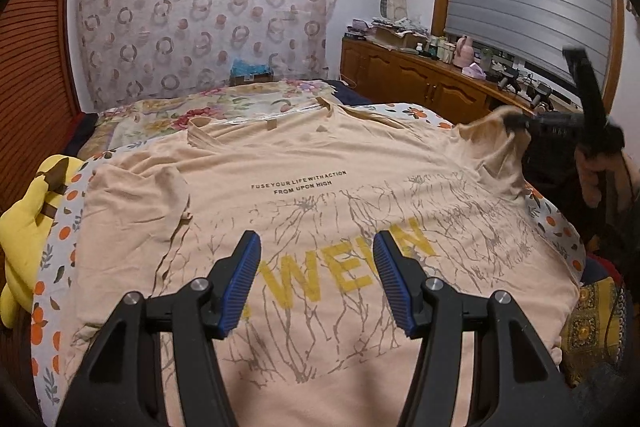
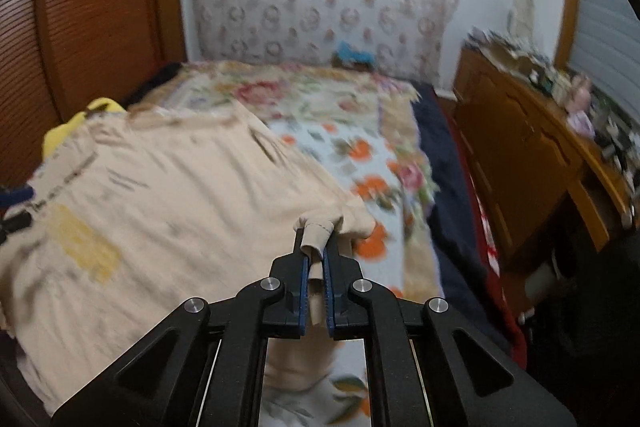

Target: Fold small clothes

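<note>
Left wrist view, beige T-shirt flat on bed, left gripper fingers wide above it, right gripper fingers pinching sleeve, yellow plush at bed edge, cluttered wooden cabinet nearby.

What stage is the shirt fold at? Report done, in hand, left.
Done: the shirt lies spread print-up on the bed. In hand: the right gripper is shut on a sleeve, lifting it; the left gripper hangs open over the print. Left: every fold; no part is folded over yet.
</note>
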